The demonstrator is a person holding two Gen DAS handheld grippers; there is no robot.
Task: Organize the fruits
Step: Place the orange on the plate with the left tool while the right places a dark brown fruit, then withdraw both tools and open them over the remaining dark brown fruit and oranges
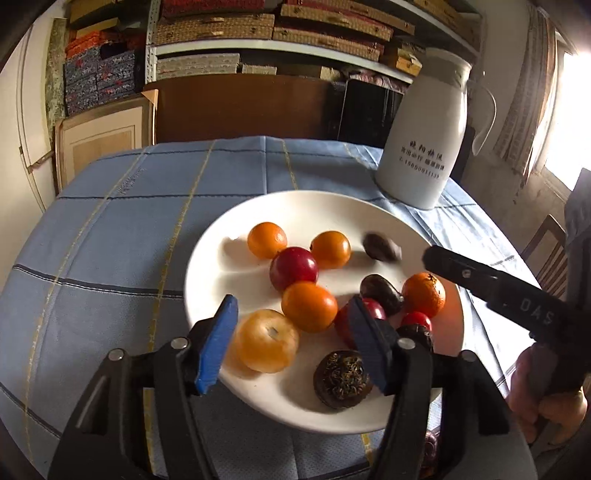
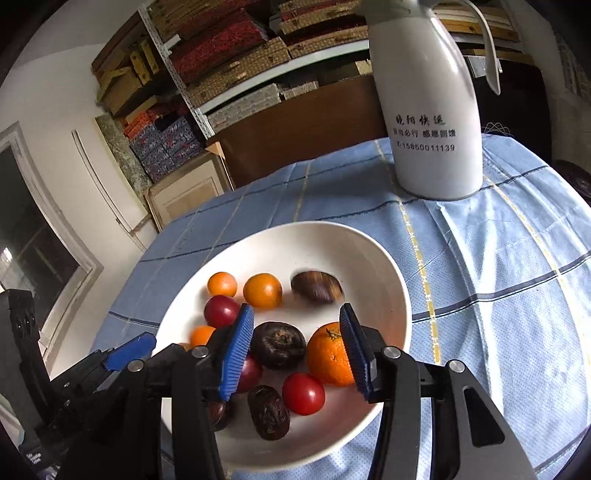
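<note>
A white plate [image 1: 218, 266] [image 2: 373, 258] on the blue checked tablecloth holds several fruits. Among them are small oranges [image 1: 266, 240], a red plum [image 1: 293, 267], a mandarin [image 2: 328, 358], a cherry tomato [image 2: 303, 393], a wrinkled date [image 2: 268, 411] and a dark round fruit [image 2: 279, 345]. A brown oval fruit [image 2: 316, 286] at the plate's far side looks blurred. My left gripper [image 1: 291, 308] hangs open over the near part of the plate; a pale orange fruit [image 1: 266, 341] lies below its gap, untouched. My right gripper [image 2: 295, 314] is open over the dark round fruit and holds nothing.
A tall white jug [image 1: 424, 140] [image 2: 432, 110] with black lettering stands at the table's far right. Shelves of stacked boxes [image 1: 258, 29] fill the wall behind. A person's hand [image 1: 539, 391] holds the right gripper's handle. The table edge curves away on the left.
</note>
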